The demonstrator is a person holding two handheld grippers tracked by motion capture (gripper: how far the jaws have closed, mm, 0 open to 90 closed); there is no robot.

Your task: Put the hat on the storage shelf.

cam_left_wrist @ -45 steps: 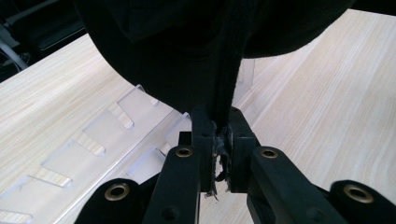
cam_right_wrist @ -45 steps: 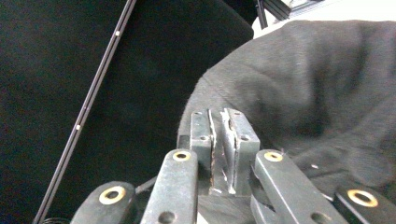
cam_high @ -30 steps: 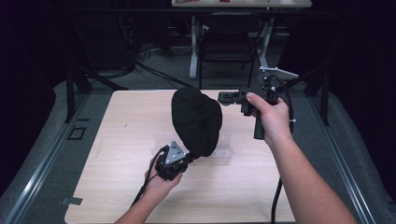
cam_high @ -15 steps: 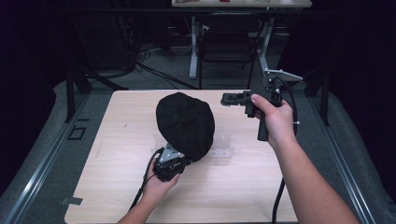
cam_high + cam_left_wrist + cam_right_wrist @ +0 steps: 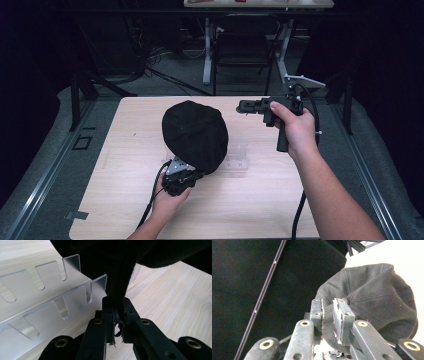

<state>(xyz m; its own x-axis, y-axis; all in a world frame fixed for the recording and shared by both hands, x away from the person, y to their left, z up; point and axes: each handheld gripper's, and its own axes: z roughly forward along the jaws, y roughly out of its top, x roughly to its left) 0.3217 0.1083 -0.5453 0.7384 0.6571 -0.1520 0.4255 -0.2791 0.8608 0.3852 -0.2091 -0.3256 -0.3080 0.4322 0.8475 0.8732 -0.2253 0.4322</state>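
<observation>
Hanging above the middle of the frame in the high view, the black cap (image 5: pixel 196 134) is held up off the wooden table (image 5: pixel 120 200) by the left gripper (image 5: pixel 199 172), which sits just below the cap's lower edge. In the left gripper view the two jaws are clenched on a fold of the cap's dark fabric (image 5: pixel 120 285), which rises straight up from between them and spreads across the top of the frame. A clear acrylic rack (image 5: pixel 45 302) with slotted walls lies on the table at the left of that view, just beside the jaws. The left hand (image 5: pixel 167 200) comes in from the bottom edge, low over the table, gripper pointing up and to the right.

The right gripper (image 5: pixel 243 106) is at the upper right of the high view, well apart from the cap, pointing left toward it, with the right hand (image 5: pixel 295 127) wrapped around its handle and the forearm running down to the lower right corner. In the right gripper view its jaws stand a little apart, grasping nothing, with the cap (image 5: pixel 377 300) seen beyond them.
</observation>
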